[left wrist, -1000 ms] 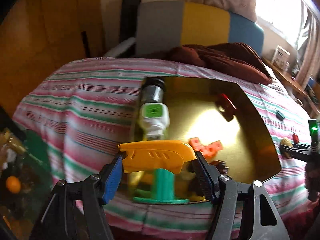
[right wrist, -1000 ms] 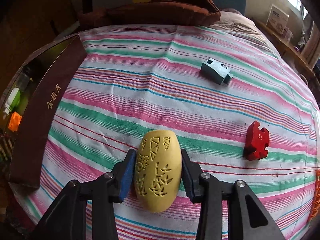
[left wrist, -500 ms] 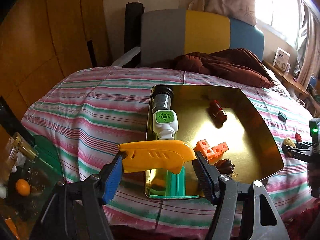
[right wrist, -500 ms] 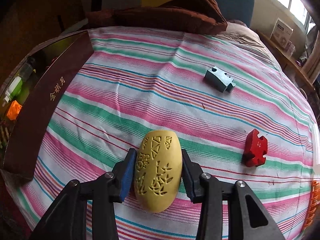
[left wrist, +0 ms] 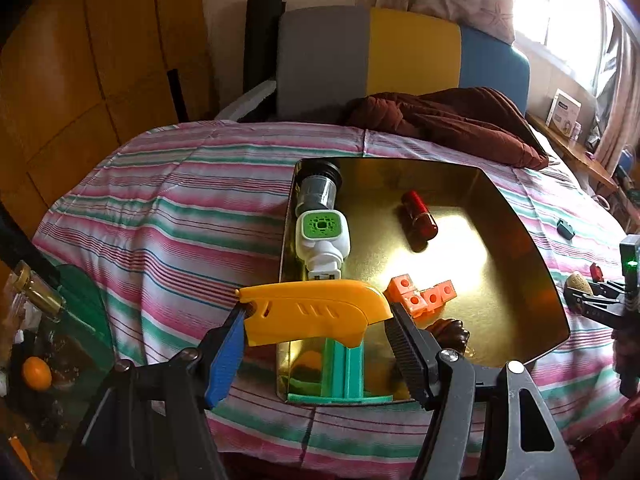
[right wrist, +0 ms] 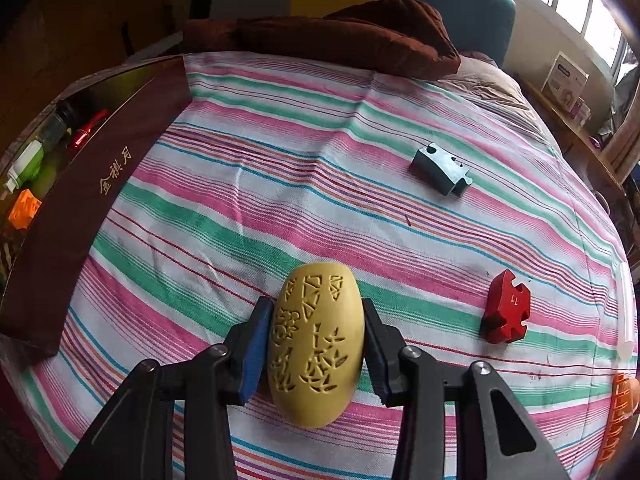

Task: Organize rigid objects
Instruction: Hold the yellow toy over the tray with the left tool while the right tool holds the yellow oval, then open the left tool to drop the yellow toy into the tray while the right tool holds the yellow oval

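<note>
My left gripper point(left wrist: 316, 334) is shut on a yellow-orange plastic piece point(left wrist: 312, 312), held above the near edge of a gold tray point(left wrist: 516, 240) on the striped bed. In the tray lie a white and green plug device point(left wrist: 322, 236), a dark bottle point(left wrist: 320, 192), a red cylinder point(left wrist: 420, 216), orange cubes point(left wrist: 420, 298), a green stand point(left wrist: 340, 372) and a dark brown piece point(left wrist: 450, 330). My right gripper point(right wrist: 316, 344) is shut on a yellow carved egg-shaped piece point(right wrist: 316, 344) above the bedspread; it also shows at the far right of the left wrist view point(left wrist: 588, 296).
A grey-blue puzzle block point(right wrist: 442, 168) and a red puzzle block point(right wrist: 506, 308) lie on the striped bedspread point(right wrist: 280, 200). The tray's brown outer wall point(right wrist: 92, 200) stands at the left. A brown blanket point(left wrist: 448, 124) lies behind. An orange object point(right wrist: 620, 420) sits at the right edge.
The left gripper has pulled back and risen with the yellow-orange piece, so more of the tray shows. The right gripper has lifted slightly with the egg-shaped piece.
</note>
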The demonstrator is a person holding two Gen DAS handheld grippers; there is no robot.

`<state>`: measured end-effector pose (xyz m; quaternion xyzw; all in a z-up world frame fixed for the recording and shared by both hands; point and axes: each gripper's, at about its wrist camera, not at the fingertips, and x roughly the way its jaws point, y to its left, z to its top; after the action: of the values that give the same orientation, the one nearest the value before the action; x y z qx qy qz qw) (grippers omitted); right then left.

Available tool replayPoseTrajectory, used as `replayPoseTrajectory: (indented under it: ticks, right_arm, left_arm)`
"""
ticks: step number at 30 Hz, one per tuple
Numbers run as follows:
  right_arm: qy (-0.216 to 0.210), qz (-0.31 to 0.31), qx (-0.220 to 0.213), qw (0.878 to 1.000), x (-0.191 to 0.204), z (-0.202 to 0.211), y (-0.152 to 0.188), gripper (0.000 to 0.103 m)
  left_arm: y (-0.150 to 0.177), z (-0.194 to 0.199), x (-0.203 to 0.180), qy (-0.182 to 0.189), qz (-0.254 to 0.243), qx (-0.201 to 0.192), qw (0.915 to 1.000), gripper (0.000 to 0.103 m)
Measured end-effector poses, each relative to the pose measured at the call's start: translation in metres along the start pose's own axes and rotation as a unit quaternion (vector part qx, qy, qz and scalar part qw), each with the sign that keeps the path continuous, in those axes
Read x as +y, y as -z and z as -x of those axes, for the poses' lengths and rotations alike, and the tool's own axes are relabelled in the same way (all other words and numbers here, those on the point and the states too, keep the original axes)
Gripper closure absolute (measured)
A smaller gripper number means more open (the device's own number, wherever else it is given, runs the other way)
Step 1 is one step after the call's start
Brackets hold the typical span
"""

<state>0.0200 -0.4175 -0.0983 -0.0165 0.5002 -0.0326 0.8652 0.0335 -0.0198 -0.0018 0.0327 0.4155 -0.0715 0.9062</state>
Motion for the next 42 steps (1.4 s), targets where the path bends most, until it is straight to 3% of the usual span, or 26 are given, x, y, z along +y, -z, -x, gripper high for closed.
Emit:
replayPoseTrajectory:
  ticks: [13,19,28,33,42]
  right_arm:
    - [0.002,0.014,-0.004,1.000,0.004,-0.002,-0.001,0.061]
    - [0.004,0.020,-0.004,1.000,0.005,-0.001,-0.002,0.061]
    - [0.005,0.027,-0.003,1.000,0.005,-0.001,-0.003,0.061]
    - [0.004,0.029,-0.003,1.000,0.005,-0.001,-0.003,0.061]
    - [0.004,0.029,-0.003,1.000,0.005,-0.002,-0.004,0.061]
  left_arm:
    - [-0.018,-0.026,-0.022,0.010,-0.023,0.016,0.9996,0.034]
    - [-0.053,-0.052,-0.024,0.066,0.005,0.046,0.9968,0.034]
    - [-0.092,-0.095,-0.039,0.071,-0.016,0.064,0.9952,0.034]
    - [-0.097,-0.129,-0.045,0.071,-0.022,0.097,0.9925,0.034]
    - [-0.109,-0.169,-0.058,0.048,-0.039,0.110,0.9920,0.034]
